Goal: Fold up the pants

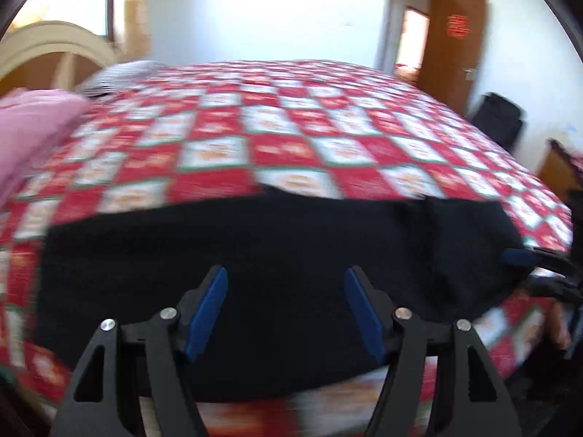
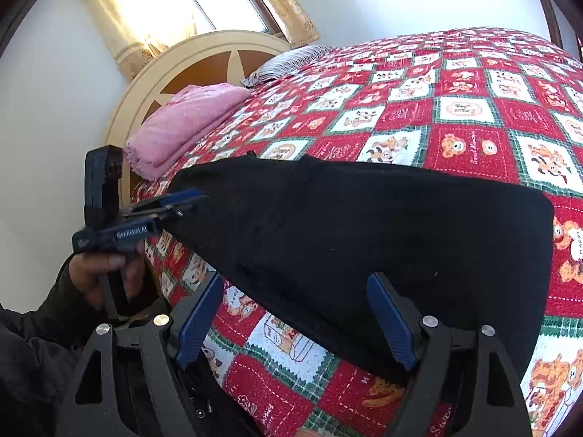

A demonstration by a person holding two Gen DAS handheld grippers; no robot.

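Observation:
Black pants lie folded in a long band across the near edge of the bed. They also show in the right wrist view. My left gripper is open over the pants, holding nothing. In the right wrist view the left gripper sits at the pants' left end. My right gripper is open, its fingers astride the pants' near edge. In the left wrist view a blue fingertip of the right gripper shows at the pants' right end. The left wrist view is blurred.
The bed has a red and white checked quilt. A folded pink blanket and a striped pillow lie near the headboard. A brown door stands open at the far right.

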